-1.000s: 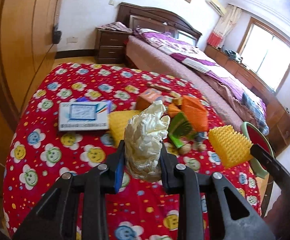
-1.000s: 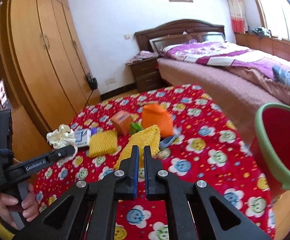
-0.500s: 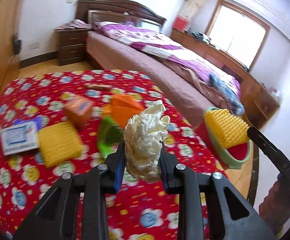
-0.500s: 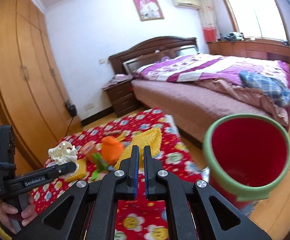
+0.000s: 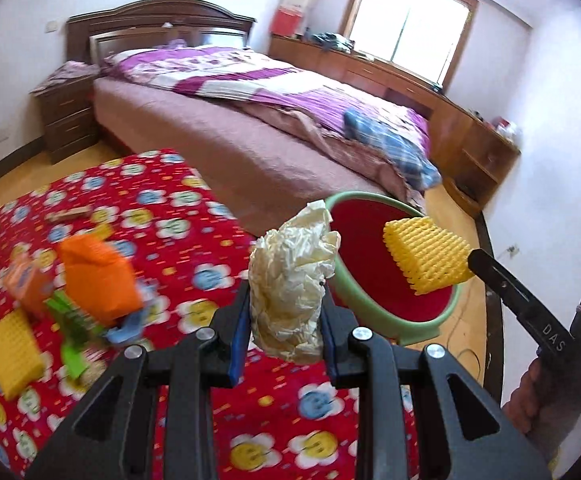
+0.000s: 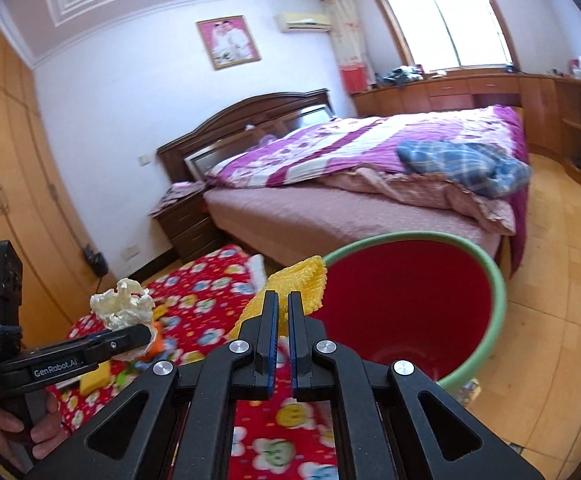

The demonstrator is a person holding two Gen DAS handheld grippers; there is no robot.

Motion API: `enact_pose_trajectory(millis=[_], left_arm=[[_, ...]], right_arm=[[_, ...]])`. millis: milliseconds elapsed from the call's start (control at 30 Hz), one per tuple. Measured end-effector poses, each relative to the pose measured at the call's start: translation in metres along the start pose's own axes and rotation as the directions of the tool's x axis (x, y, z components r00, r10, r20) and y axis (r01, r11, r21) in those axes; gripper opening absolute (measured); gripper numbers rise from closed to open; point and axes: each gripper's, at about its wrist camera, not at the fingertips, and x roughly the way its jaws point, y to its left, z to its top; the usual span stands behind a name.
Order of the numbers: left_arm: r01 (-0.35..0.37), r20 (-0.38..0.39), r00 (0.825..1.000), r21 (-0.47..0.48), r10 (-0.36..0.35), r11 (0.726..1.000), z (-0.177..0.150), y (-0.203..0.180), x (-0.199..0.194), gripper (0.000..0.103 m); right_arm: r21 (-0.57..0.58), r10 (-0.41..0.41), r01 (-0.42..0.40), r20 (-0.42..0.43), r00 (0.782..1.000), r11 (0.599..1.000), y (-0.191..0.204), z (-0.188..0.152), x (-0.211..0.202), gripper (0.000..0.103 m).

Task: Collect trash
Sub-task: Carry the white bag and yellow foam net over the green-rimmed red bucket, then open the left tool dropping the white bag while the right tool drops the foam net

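L claw (image 5: 286, 316) clamps crumpled cream paper wad (image 5: 292, 284); R claw (image 6: 283, 316) pinched shut on yellow foam net (image 5: 426, 254). Since a sec ago you've swung both off the tabletop clutter: red bin w/ green rim (image 5: 430, 322) now sits just ahead-right of L claw, and the net hangs over its mouth. Carry looks nearly done; next is release. Wad not over the bin yet. Orange bag (image 5: 96, 280), 2nd yellow net (image 5: 12, 356) remain on red floral tabletop (image 5: 194, 248), left of L claw.

Home bedroom: bed (image 6: 370, 184), wardrobe (image 6: 14, 184).

We see a dark wooden bed (image 6: 330, 184) with purple bedding, white walls (image 6: 130, 92), a sunlit window (image 6: 446, 20) and yellow wood floor (image 6: 562, 280).
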Motion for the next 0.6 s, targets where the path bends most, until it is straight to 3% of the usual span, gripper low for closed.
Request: enact_pose_trajectory(millis=[600], left_arm=[[0.073,-0.089,0.994,0.155,-0.060,0.985,0.010,-0.077,0.090,0.030]], right_arm=[[0.095,-0.134,0.137,-0.035,0.990,0.986,-0.074,-0.010,0.011,0.004]])
